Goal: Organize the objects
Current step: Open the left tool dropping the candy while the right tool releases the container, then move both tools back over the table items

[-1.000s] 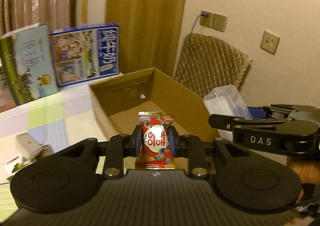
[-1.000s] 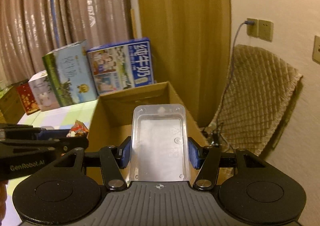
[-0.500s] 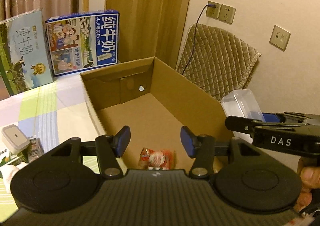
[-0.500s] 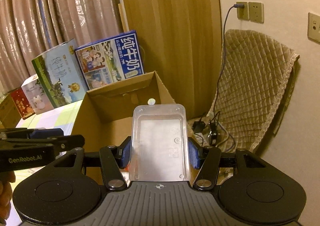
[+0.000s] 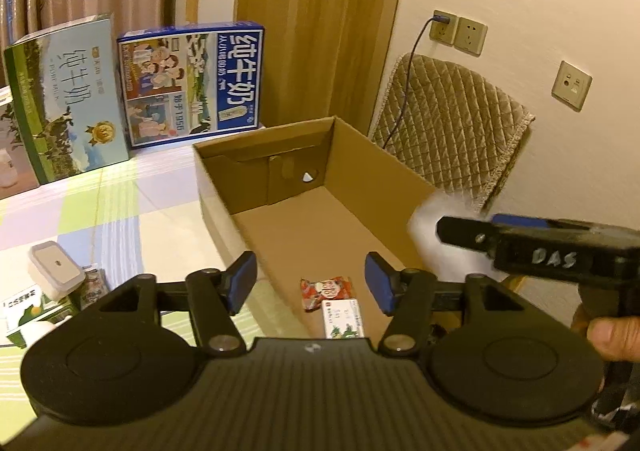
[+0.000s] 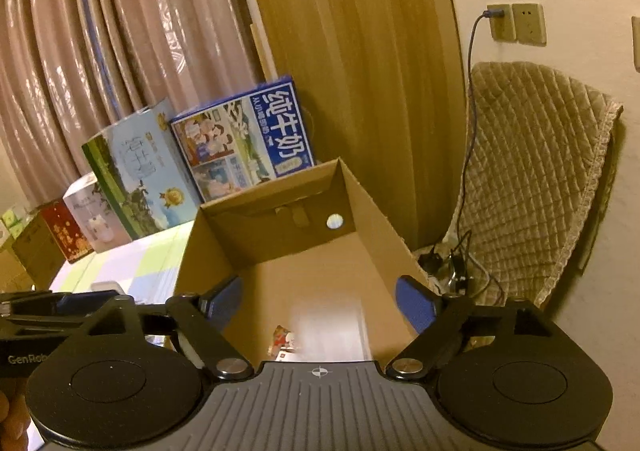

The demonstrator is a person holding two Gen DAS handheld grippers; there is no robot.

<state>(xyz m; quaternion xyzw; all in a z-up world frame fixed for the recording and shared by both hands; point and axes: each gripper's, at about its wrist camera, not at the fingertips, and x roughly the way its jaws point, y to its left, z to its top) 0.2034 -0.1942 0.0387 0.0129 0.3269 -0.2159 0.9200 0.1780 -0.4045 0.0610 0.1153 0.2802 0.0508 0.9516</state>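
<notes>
An open cardboard box (image 5: 360,159) stands on the table. A red candy packet (image 5: 326,291) and a small white carton (image 5: 343,320) lie on its floor. My left gripper (image 5: 310,283) is open and empty above them. My right gripper (image 6: 318,299) is open over the box (image 6: 376,219); a clear plastic container (image 6: 330,327) shows blurred below its fingers, free of them. In the left wrist view the container is a white blur (image 5: 428,235) beside the right gripper's body (image 5: 540,251). The candy packet (image 6: 282,337) also shows in the right wrist view.
Two milk cartons, green (image 5: 66,99) and blue (image 5: 192,83), stand at the table's back. A small white box (image 5: 56,271) and packets lie on the checked cloth at left. A quilted chair (image 5: 452,131) and wall sockets (image 5: 458,33) are right of the box.
My left gripper opened and the candy packet dropped onto the box floor. My right gripper then opened and let go of the clear container, which is falling into the box.
</notes>
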